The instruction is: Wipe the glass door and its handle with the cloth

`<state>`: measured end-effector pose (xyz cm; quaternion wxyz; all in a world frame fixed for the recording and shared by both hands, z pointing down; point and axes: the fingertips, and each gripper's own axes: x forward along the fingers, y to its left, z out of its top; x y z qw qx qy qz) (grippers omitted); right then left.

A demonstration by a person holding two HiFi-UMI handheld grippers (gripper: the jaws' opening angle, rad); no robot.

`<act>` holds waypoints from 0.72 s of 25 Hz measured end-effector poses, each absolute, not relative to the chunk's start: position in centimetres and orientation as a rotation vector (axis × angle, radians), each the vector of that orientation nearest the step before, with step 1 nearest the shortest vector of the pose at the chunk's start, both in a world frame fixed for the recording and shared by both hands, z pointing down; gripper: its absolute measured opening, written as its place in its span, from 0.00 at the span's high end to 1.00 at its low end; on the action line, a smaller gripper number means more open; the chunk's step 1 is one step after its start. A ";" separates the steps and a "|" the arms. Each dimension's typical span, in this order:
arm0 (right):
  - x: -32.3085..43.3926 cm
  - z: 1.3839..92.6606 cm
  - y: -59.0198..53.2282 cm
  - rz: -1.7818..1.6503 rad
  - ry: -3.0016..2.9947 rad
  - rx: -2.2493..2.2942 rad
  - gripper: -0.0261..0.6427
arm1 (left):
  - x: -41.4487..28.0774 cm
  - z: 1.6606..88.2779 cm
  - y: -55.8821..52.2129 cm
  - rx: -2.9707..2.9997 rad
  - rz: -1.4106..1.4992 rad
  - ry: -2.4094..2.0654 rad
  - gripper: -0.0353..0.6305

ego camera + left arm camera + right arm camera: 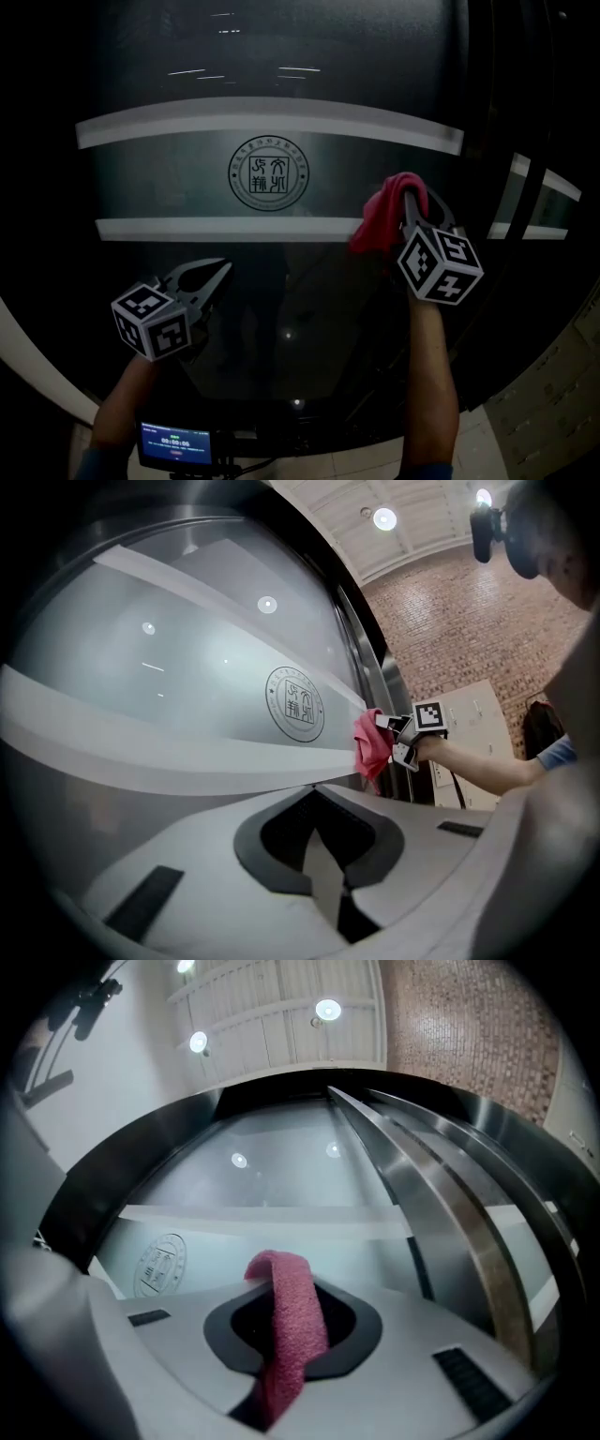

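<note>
The glass door (272,291) fills the head view, dark, with two frosted bands and a round logo (270,173). My right gripper (412,195) is shut on a pink cloth (382,223), which is held against the glass at the right end of the lower band. In the right gripper view the cloth (286,1321) hangs out between the shut jaws. Lower left, a little off the glass, my left gripper (217,274) is shut and holds nothing. From the left gripper view the cloth (370,742) and the right gripper (405,735) show beside the logo. Slanted steel bars (441,1241) run along the door's right edge.
A small lit screen (175,442) sits at the bottom of the head view between my arms. A brick wall (450,621) and pale cabinets (483,714) stand to the right of the door. A light tiled floor (548,412) shows at lower right.
</note>
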<state>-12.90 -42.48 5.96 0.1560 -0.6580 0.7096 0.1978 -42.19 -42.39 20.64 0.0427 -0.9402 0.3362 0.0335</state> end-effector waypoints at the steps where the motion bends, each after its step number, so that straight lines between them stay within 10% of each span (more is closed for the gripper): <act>1: -14.7 6.2 -42.3 0.570 2.056 -1.841 0.92 | -43.0 20.8 -42.3 -2.872 0.105 1.045 0.93; 18: -62.6 14.8 -44.4 0.501 2.670 -1.011 0.92 | -62.9 24.2 -40.0 -2.704 0.061 1.431 0.93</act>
